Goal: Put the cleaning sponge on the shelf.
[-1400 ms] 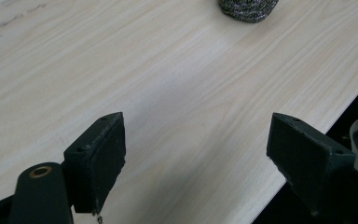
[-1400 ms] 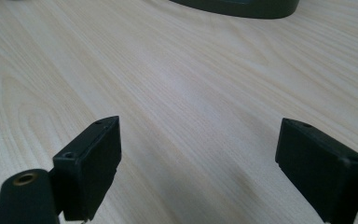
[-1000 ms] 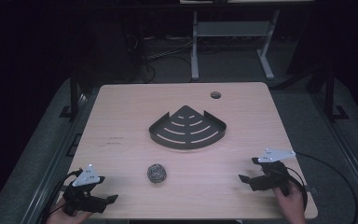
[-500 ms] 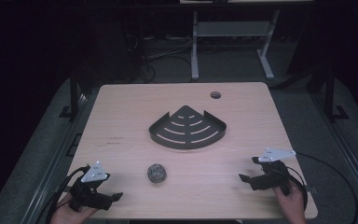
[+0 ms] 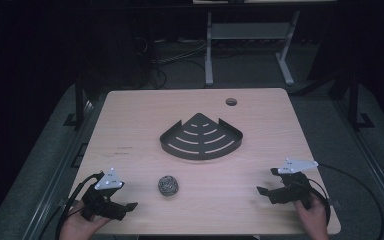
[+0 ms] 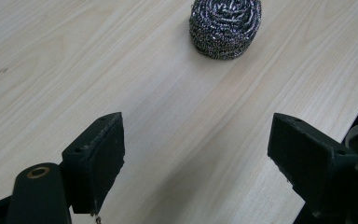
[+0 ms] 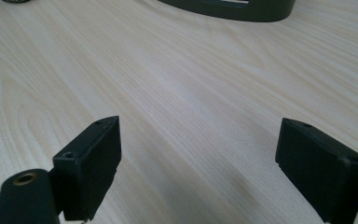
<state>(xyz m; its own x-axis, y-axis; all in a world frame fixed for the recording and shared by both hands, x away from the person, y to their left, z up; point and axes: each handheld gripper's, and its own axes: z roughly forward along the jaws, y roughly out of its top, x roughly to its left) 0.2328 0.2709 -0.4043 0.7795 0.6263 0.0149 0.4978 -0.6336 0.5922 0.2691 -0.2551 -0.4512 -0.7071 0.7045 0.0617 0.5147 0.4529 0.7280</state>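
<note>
A round steel-wool scrubber (image 5: 168, 185) (image 6: 225, 25) lies on the wooden table (image 5: 130, 125), near its front. Behind it, mid-table, sits a black fan-shaped slotted corner rack (image 5: 201, 137), whose front rim (image 7: 233, 7) crosses the top of the right gripper view. My left gripper (image 5: 126, 207) (image 6: 198, 135) is open near the front left corner, pointing at the scrubber from a short way to its left, with bare wood between the jaws. My right gripper (image 5: 263, 193) (image 7: 196, 135) is open at the front right, pointing left, also over bare wood.
A round cable hole (image 5: 231, 102) sits near the table's far edge. Cables trail from both grippers off the front corners. Dark floor and a white metal frame (image 5: 250, 35) lie beyond the table.
My left gripper has moved slightly right and forward, closer to the scrubber. The right gripper has stayed almost still.
</note>
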